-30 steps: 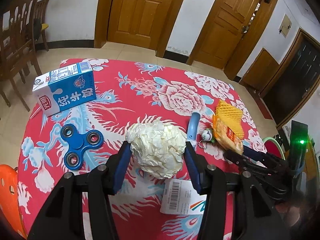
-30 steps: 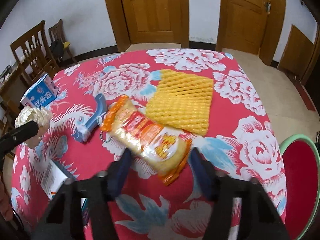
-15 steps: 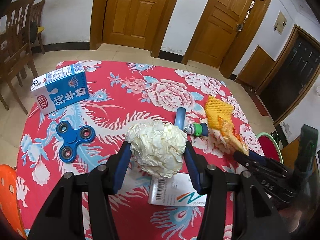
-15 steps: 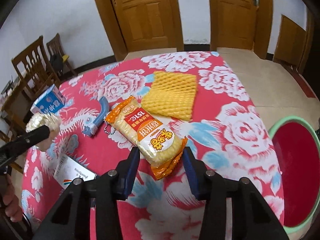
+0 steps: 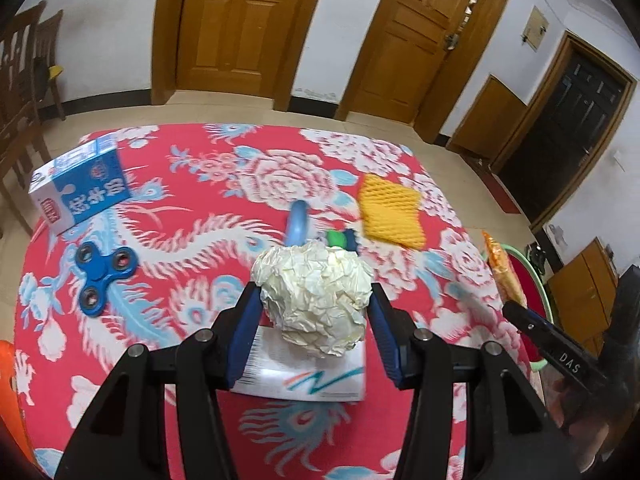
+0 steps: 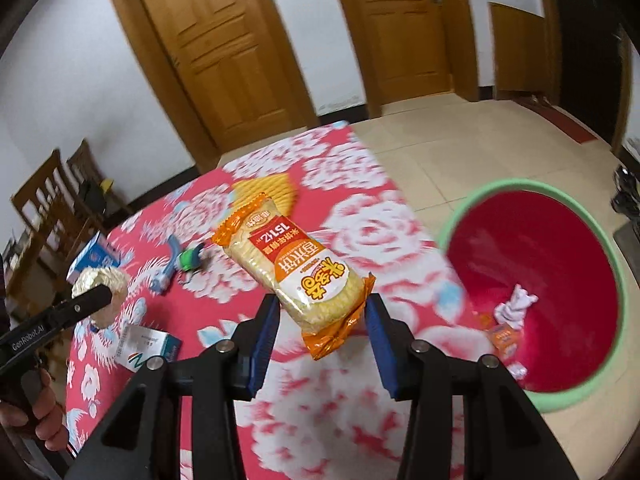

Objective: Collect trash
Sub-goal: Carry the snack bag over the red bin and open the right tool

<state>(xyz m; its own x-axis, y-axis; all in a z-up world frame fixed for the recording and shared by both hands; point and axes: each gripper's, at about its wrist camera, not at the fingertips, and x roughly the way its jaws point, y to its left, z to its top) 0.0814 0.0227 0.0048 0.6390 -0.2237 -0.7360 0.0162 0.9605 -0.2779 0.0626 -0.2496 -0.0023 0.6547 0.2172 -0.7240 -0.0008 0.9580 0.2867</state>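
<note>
Glossy orange film wraps the rice cracker packet [image 6: 297, 273], clenched in the right tool [image 6: 318, 320] near the red basin [image 6: 532, 200], which already holds scraps. The left tool [image 5: 312, 332] grips a crinkled paper ball [image 5: 314, 296] above the floral worktop [image 5: 200, 184]. Yellow foam net [image 5: 390, 212] remains.

Tablecloth [image 5: 160, 360]: showing red with white and blue flowers. Paper ball [image 5: 316, 300]: showing cream. Packet [image 6: 296, 276]: showing orange and yellow. Bin [image 6: 452, 224]: showing green rim, red inside. Spinner [image 5: 105, 276], carton [image 5: 80, 188]: showing blue.
</note>
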